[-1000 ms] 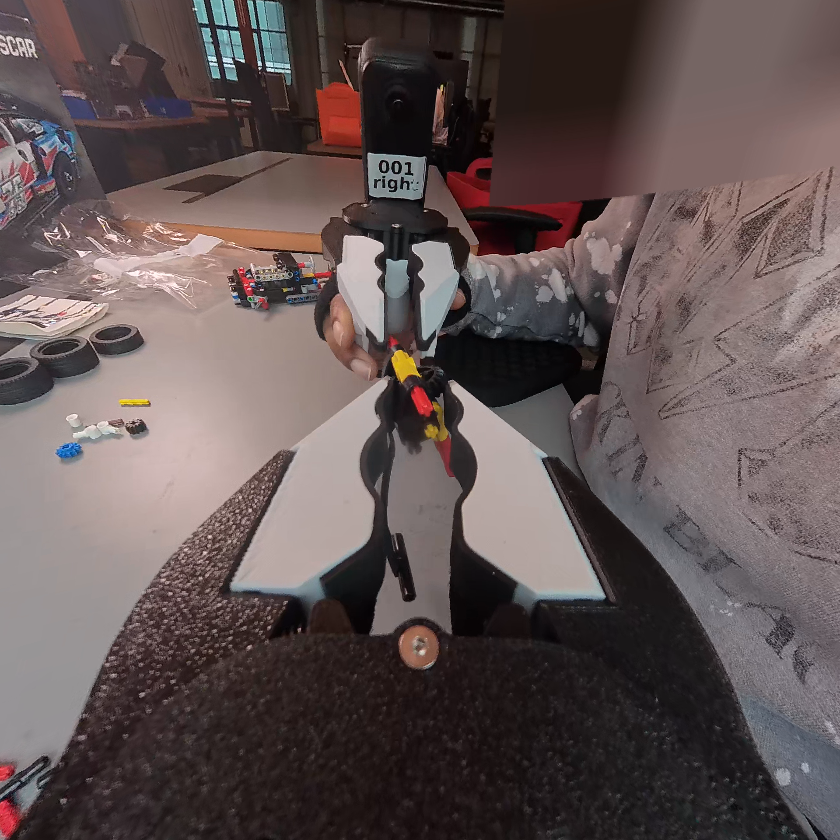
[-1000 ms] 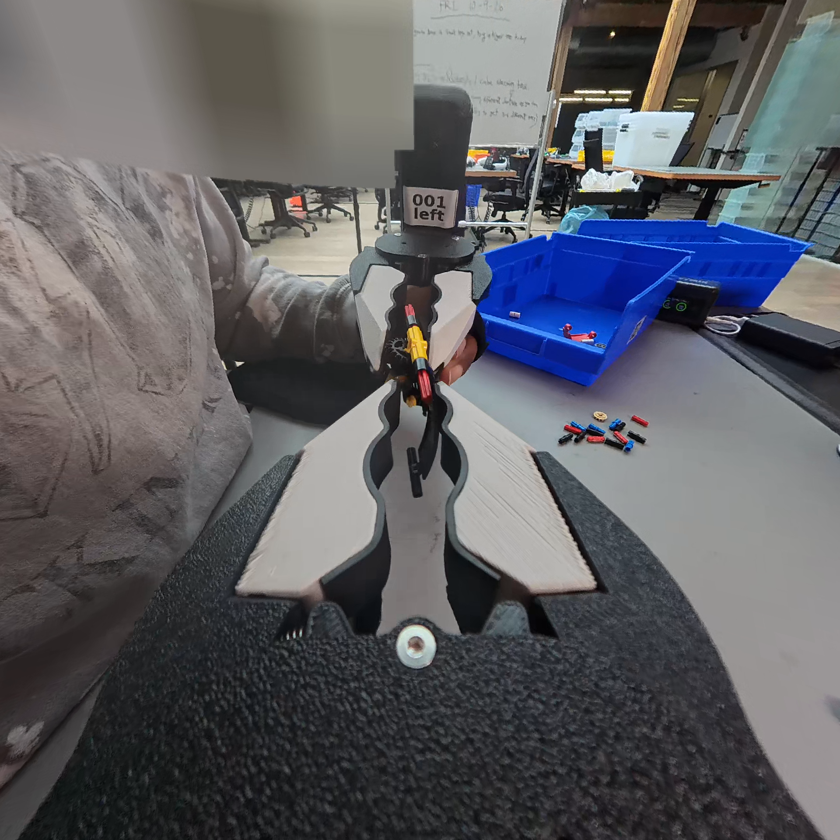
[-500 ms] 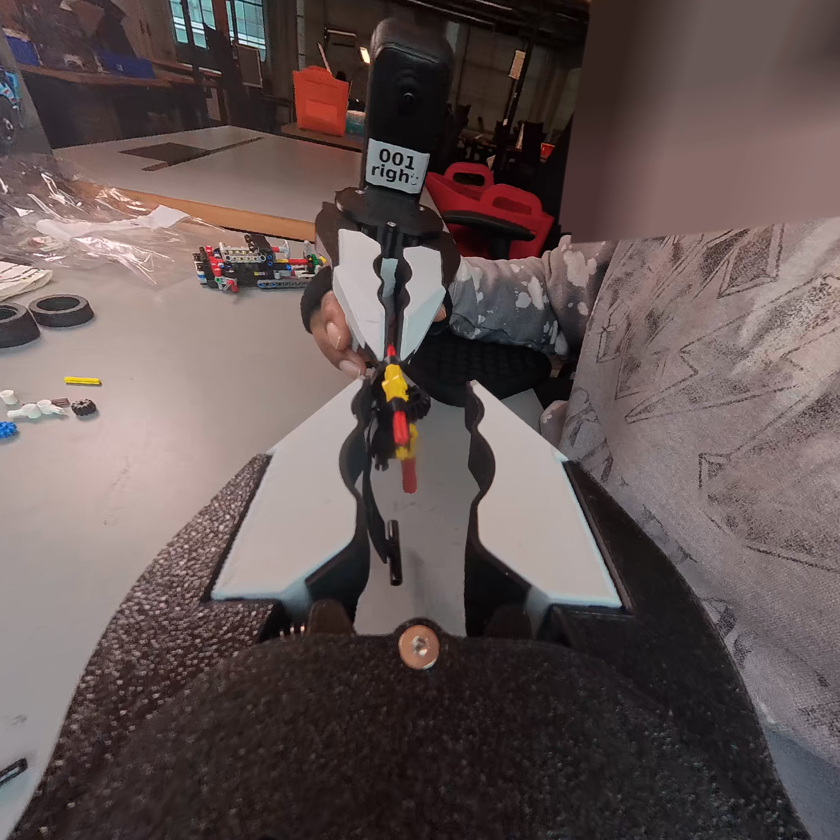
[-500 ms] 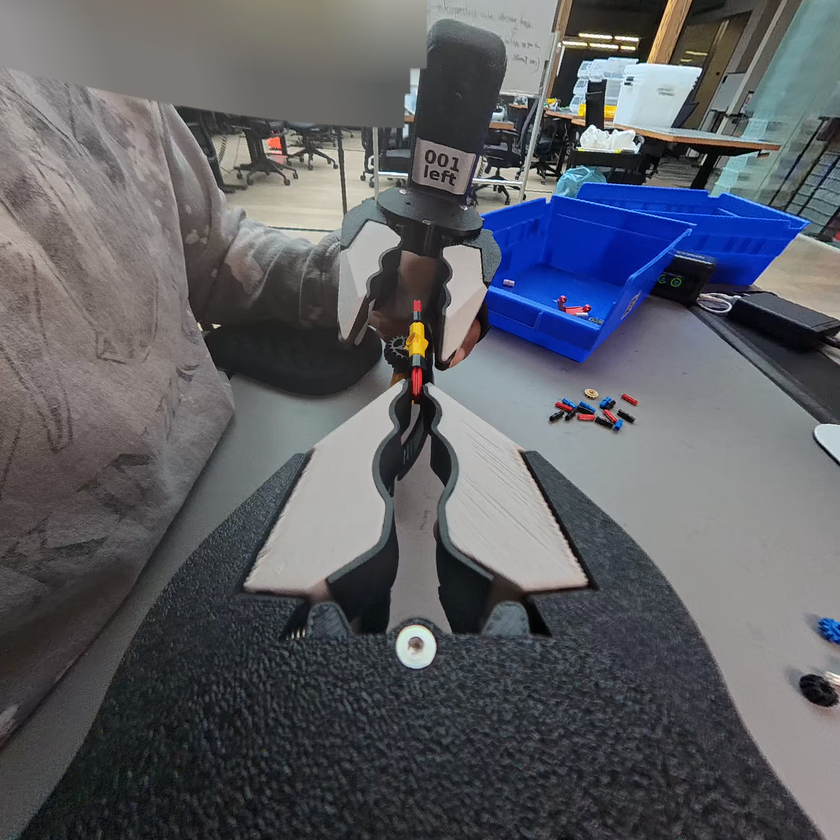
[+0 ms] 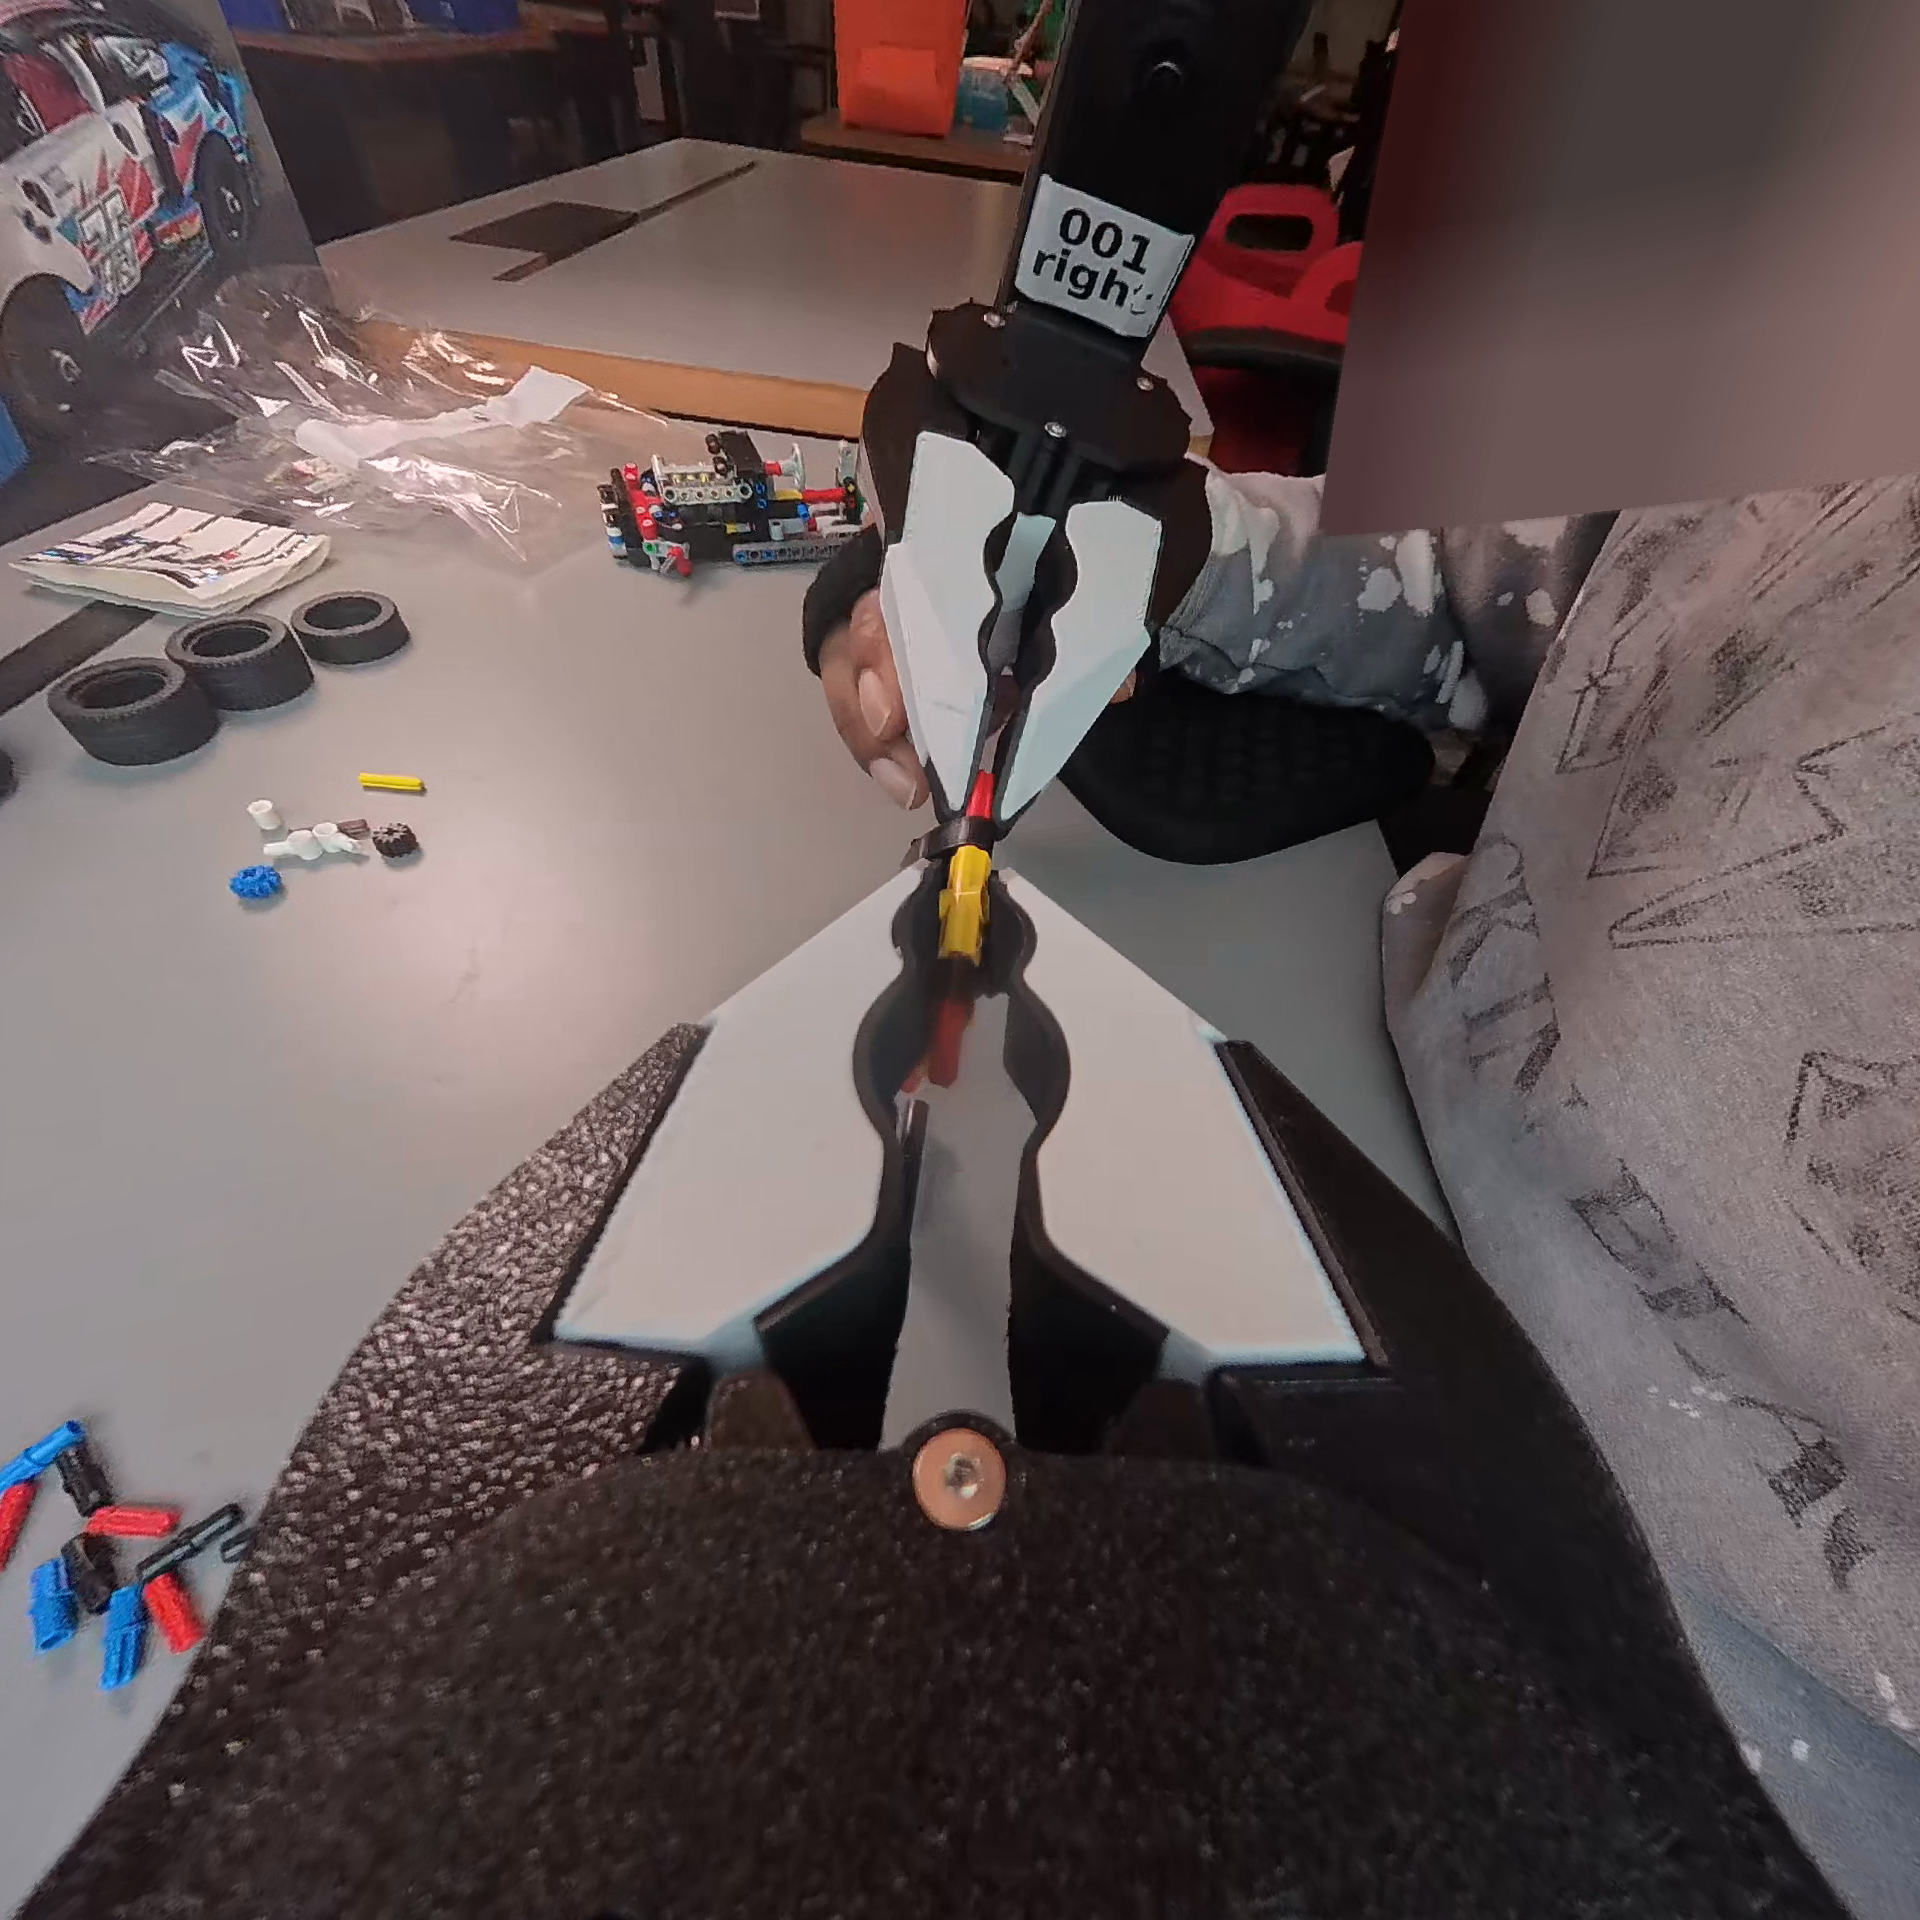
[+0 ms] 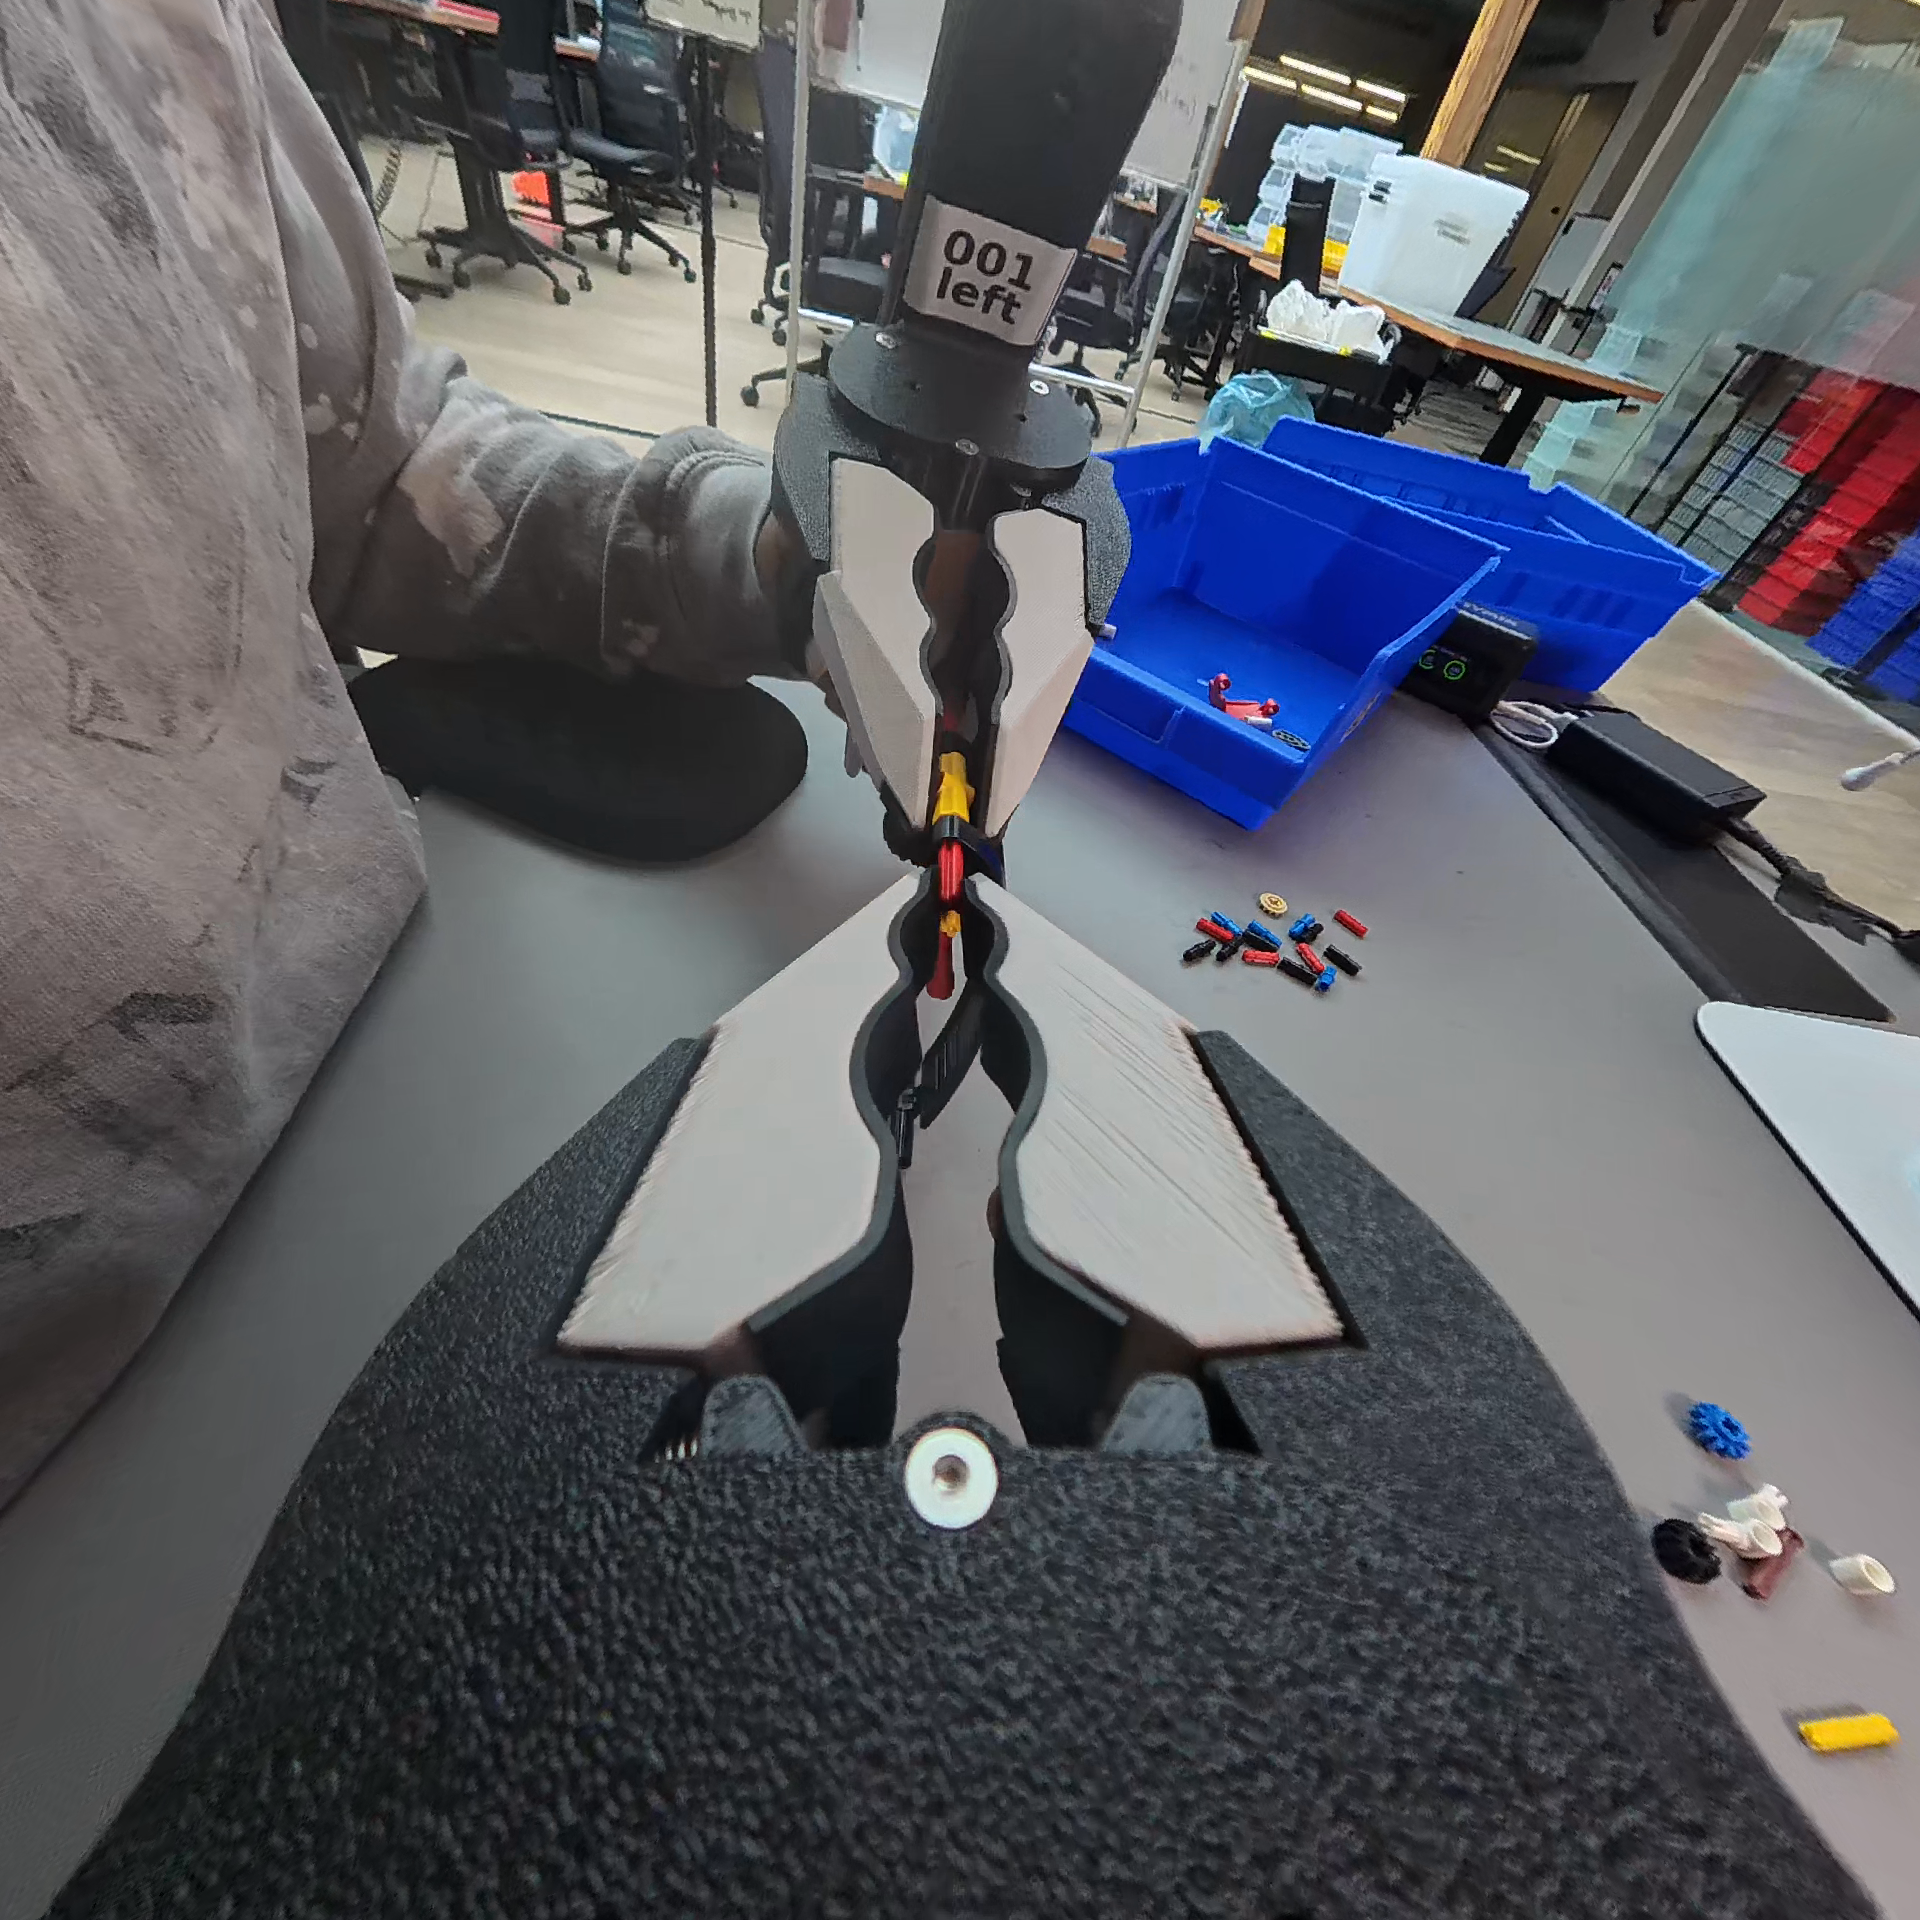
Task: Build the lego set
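Our left gripper (image 5: 961, 914) is pinched nearly together on the near end of a small lego piece (image 5: 961, 904), a thin red rod with a yellow sleeve and a black ring. Straight ahead, tip to tip with it, our right gripper (image 6: 951, 914) is clamped on the other end, so the piece hangs between the two above the table (image 5: 520, 987). We judge it light, stiff and slick, and thin enough to twist or pop out; best held across the yellow sleeve, not the bare rod. Ahead and to the left of the left gripper lie loose small parts (image 5: 322, 836), three black tyres (image 5: 234, 665) and the half-built frame (image 5: 727, 504). To the right of the right gripper sit coloured pins (image 6: 1278, 940) and a blue bin (image 6: 1278, 644).
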A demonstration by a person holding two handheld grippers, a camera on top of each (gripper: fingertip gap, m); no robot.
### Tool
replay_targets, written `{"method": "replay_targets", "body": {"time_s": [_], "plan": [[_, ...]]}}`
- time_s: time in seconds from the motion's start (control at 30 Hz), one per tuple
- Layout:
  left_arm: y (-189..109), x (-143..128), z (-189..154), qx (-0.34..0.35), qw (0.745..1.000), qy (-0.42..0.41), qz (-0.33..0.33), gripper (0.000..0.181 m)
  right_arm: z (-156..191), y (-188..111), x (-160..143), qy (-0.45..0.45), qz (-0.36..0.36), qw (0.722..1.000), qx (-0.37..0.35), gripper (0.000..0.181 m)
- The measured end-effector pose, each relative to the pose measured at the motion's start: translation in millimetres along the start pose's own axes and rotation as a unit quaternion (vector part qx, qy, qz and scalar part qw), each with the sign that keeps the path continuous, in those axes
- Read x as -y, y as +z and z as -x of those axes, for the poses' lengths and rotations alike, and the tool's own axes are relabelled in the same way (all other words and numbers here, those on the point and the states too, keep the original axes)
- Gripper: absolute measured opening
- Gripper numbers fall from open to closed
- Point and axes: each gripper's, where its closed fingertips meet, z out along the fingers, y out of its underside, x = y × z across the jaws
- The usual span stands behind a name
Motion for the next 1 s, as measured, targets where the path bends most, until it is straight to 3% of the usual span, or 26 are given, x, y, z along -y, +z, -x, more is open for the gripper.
{"method": "replay_targets", "body": {"time_s": [0.1,0.2,0.33,0.47,0.57,0.63,0.77,0.87,1.0], "plan": [[-5.1,3.6,6.4,0.015,1.0,0.008,-0.009,0.006,-3.7,-6.5,3.0,0.013,-0.016,1.0,0.003,0.0],[-37.6,9.7,28.8,0.049,0.997,-0.017,-0.049,0.005,-30.2,-44.0,11.3,0.042,-0.052,0.997,-0.037,0.0],[-17.5,11.0,16.6,0.026,0.999,0.006,-0.041,0.005,-22.9,-28.4,-7.3,0.039,-0.01,0.999,-0.023,0.001],[-13.2,1.9,19.7,0.034,0.999,0.01,-0.033,0.005,-35.4,-27.2,-38.4,0.035,0.057,0.996,-0.055,0.001],[-8.2,-3.1,16.6,0.037,0.999,0.021,-0.024,0.006,-40.7,-24.9,-76.5,0.015,0.152,0.985,-0.078,0.001],[-4.1,-5.3,14.0,0.034,0.999,0.024,-0.02,0.006,-38.2,-20.3,-102.4,-0.015,0.22,0.972,-0.081,0.001],[0.1,-6.0,9.7,0.026,0.999,0.027,-0.022,0.006,-28.3,-9.9,-127.4,-0.055,0.285,0.955,-0.067,0.005],[0.9,-6.5,8.5,0.024,0.999,0.027,-0.024,0.006,-23.2,-9.0,-118.9,-0.031,0.265,0.962,-0.052,0.031],[2.8,-6.5,5.6,0.014,0.999,0.023,-0.026,0.006,-15.0,-8.2,-49.8,0.002,0.112,0.993,-0.034,0.044]]}}
